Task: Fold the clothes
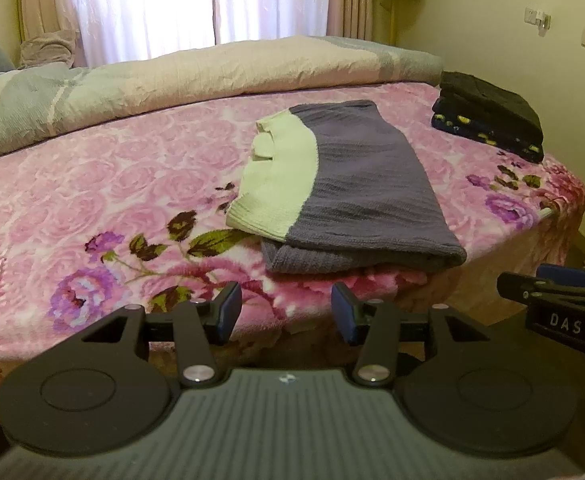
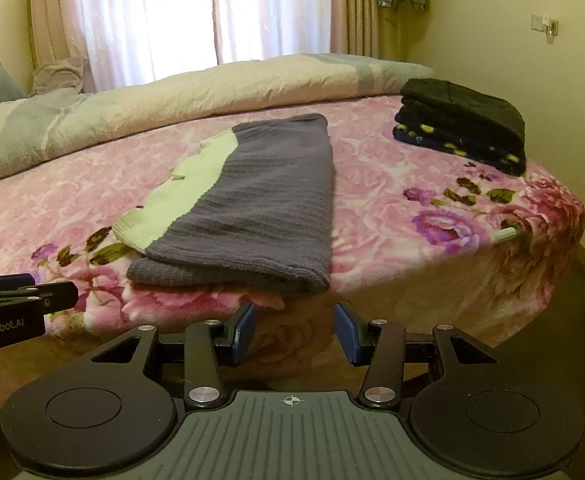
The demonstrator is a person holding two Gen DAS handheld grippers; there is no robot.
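Purple-and-white sweater point(image 1: 344, 184) lies folded on the bed point(image 1: 92, 184), near its front edge. Left tool point(image 1: 286, 310) and right tool point(image 2: 294, 334) hover before it, jaws apart and empty. Likely next: carry it flat to the dark stack point(image 1: 488, 116), gripping both corners.

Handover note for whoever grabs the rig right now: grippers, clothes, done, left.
Left gripper: open, nothing between the pads, short of the bed edge.
Right gripper: open, empty, beside the left one.
Purple and cream garment: folded, lying flat on the pink floral blanket near the front edge.
Stack of dark folded clothes: at the far right corner of the bed.
Done: this garment looks folded and released.
Left: probably move it to the stack; a bit of fabric at the blanket's left edge may be next.
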